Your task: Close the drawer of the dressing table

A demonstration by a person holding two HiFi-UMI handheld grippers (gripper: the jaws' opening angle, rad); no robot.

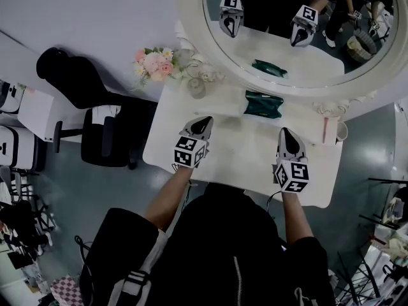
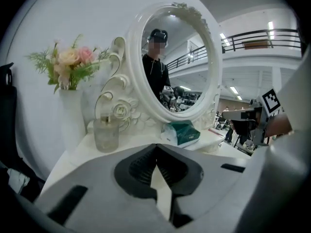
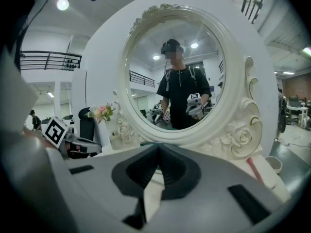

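The white dressing table [image 1: 242, 161] lies below me with its round mirror [image 1: 287, 37] at the back. No drawer front shows in any view; the tabletop and my body hide it. My left gripper [image 1: 203, 125] hovers over the table's left part, jaws together, nothing between them [image 2: 156, 147]. Over the right part, my right gripper [image 1: 288, 132] points at the mirror, its jaws also meeting at the tips and empty [image 3: 158, 147]. Both grippers appear reflected in the mirror.
A vase of pink flowers [image 1: 155, 62] and a glass bottle [image 1: 196, 87] stand at the back left. A green tissue pack [image 1: 263, 104] lies under the mirror. A cup [image 1: 341, 131] sits at the far right. A black chair [image 1: 102, 120] stands left of the table.
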